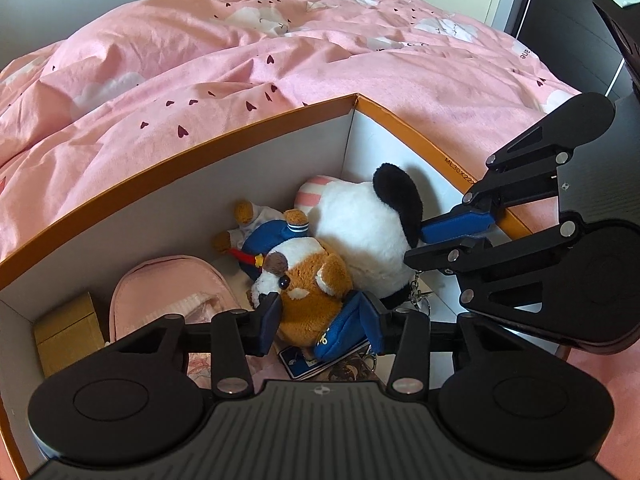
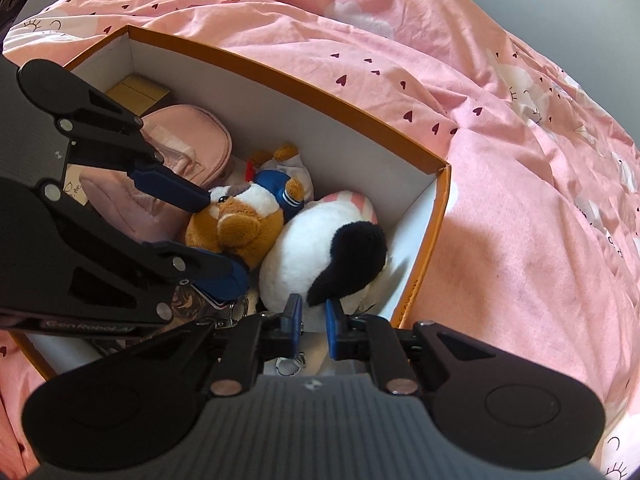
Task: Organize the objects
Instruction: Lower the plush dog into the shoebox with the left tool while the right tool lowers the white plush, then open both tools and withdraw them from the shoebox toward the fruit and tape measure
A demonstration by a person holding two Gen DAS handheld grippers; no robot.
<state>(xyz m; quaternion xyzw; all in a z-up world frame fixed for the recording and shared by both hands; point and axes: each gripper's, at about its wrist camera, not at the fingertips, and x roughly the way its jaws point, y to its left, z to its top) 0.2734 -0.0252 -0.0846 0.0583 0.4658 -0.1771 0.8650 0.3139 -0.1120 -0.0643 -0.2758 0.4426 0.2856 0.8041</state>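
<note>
Left wrist view, nearest first: the left gripper (image 1: 322, 320) reaches down into the orange box (image 1: 168, 152), its blue-padded jaws spread around the brown-and-white plush dog (image 1: 308, 284). One pad sits against the dog's snout and the other against the small blue pouch (image 1: 340, 338) at its side, but I cannot tell whether they press in. The dog lies on its side near the middle of the box, its blue sailor outfit toward the far wall. Just beside it, on the right, lies the white plush with a black ear (image 1: 360, 224), and a striped pink-and-white piece peeks out behind that. A pink pouch (image 1: 172, 288) lies to the dog's left, with a small cardboard carton (image 1: 66, 332) beyond it in the corner. Only this view shows the printed cards under the dog and the keyring near the white plush.

Right wrist view shows the right gripper (image 2: 314, 322) low over the near end of the box, jaws slightly apart with nothing between them, pointing at the black ear of the white plush (image 2: 308, 256). It also shows the left gripper (image 2: 218, 236) coming in at a slant from the left, its fingers flanking the dog (image 2: 236, 220).

Beyond the box, the rumpled pink duvet (image 1: 280, 60) with dark hearts covers the bed.
</note>
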